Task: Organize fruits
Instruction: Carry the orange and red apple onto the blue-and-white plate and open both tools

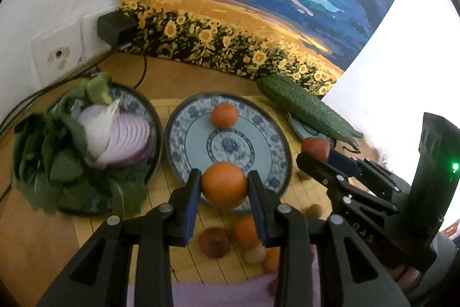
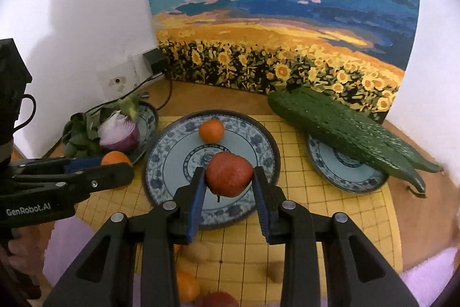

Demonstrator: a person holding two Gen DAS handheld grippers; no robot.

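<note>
in the left wrist view, the left tongs (image 1: 224, 186) are clenching an orange (image 1: 223, 185) between their blue pads, holding it over the near rim of the middle blue-patterned plate (image 1: 258, 134); a smaller orange (image 1: 224, 113) is sitting on the far side of that plate, straight ahead of the tongs; to the left of the tongs a second plate (image 1: 138, 102) is carrying leafy greens (image 1: 51, 151) and a sliced red onion (image 1: 120, 134); to the right, the right tongs (image 1: 319, 154) are gripping a red fruit (image 1: 315, 148), and beyond them a cucumber (image 1: 307, 110) is lying across a third plate (image 1: 299, 128); below the left tongs, blurred fruits (image 1: 230, 240) are lying on the yellow gridded mat (image 1: 161, 192); in the right wrist view, the right tongs (image 2: 229, 177) are clenching the red fruit (image 2: 229, 174) over the centre of the middle plate (image 2: 166, 163), with the small orange (image 2: 211, 130) resting on the plate further ahead; off to the left, the left tongs (image 2: 120, 163) are holding the orange (image 2: 115, 158) just beside the plate's left rim, in front of the onion (image 2: 120, 134) and greens (image 2: 77, 134); to the right, two cucumbers (image 2: 345, 128) are lying over the third plate (image 2: 345, 177); under the right tongs, more blurred fruits (image 2: 187, 287) are lying on the mat (image 2: 316, 206)
</note>
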